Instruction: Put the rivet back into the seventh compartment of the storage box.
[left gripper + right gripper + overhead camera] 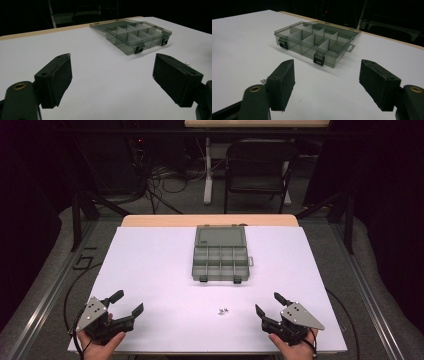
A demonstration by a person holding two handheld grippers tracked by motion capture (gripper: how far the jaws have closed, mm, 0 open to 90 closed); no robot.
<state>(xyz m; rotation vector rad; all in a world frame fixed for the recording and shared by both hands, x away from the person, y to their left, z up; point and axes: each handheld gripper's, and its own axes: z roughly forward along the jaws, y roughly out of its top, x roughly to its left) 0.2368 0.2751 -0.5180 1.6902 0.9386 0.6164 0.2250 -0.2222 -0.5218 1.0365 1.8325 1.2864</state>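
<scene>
**Operator:** Report the grippers at the near edge of the tabletop.

**Inspector:** The left gripper sits well in front of the compartment box and off to its left, held from below by a hand. Its jaws are spread wide with nothing between them; the left gripper view shows bare white tabletop in the gap. The right gripper sits well in front of the box and off to its right, likewise held by a hand. Its jaws are also spread wide and empty.

**Operator:** What lies between the grippers and the box?

**Inspector:** A few small metal parts, too small to identify, lie loose on the tabletop in front of the box, closer to the right gripper than to the left. Neither gripper touches them.

**Operator:** State the position and condition of the box.

**Inspector:** The box is a translucent grey-green plastic organiser, resting flat near the middle of the tabletop. Its lid is open and laid back flat on the far side. The tray is split by dividers into two rows of compartments. Two dark latches hang on the near wall.

**Operator:** Beyond the box?

**Inspector:** A dark folding chair stands on the floor past the far edge of the tabletop, with cables on the floor to its left.
</scene>
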